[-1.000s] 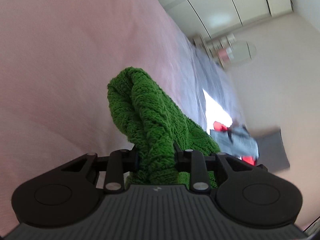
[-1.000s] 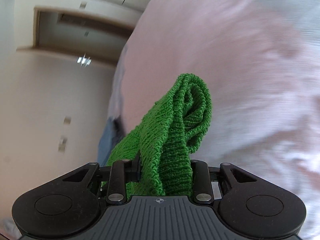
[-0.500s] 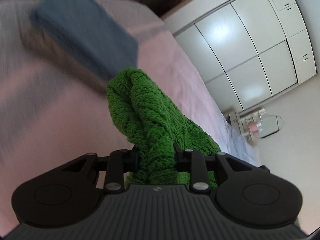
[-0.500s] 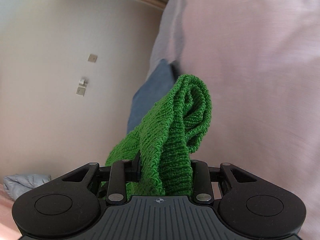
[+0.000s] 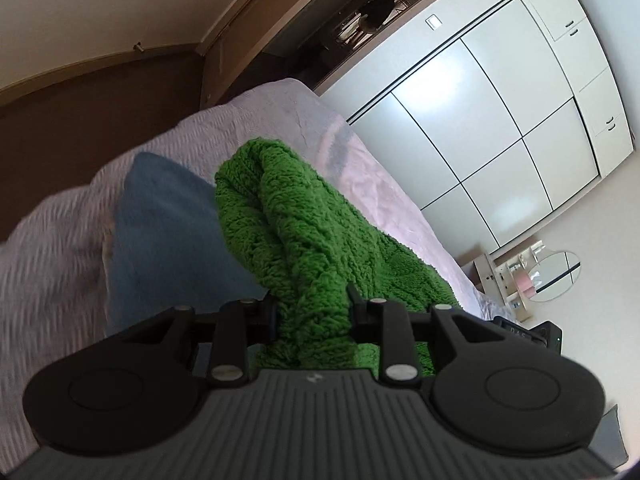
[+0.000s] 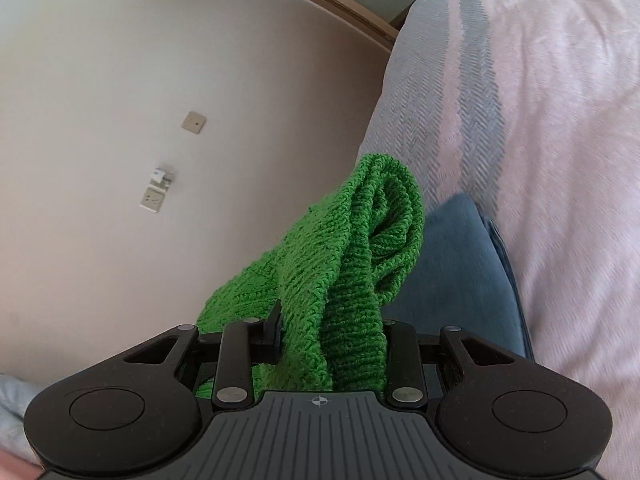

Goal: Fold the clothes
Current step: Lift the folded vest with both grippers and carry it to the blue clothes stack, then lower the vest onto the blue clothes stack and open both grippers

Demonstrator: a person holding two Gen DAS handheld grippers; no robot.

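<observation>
A green knitted garment [image 5: 304, 240] is bunched in my left gripper [image 5: 312, 312], which is shut on it and holds it above the bed. The knit rises past the fingertips and trails off to the right. In the right wrist view my right gripper [image 6: 332, 332] is shut on another part of the same green knit [image 6: 352, 256], which folds over above the jaws and hangs down to the left. The fingertips of both grippers are hidden in the fabric.
A pink and grey striped bedspread [image 5: 60, 264] [image 6: 560, 120] covers the bed. A blue pillow [image 5: 168, 232] [image 6: 452, 272] lies behind the garment. A white wardrobe [image 5: 500, 120], a brown headboard [image 5: 80, 100] and a beige wall [image 6: 140, 120] surround the bed.
Both grippers have swung with the green garment toward the head of the bed. The blue pillow, headboard and wall have come into view. Both grips are unchanged.
</observation>
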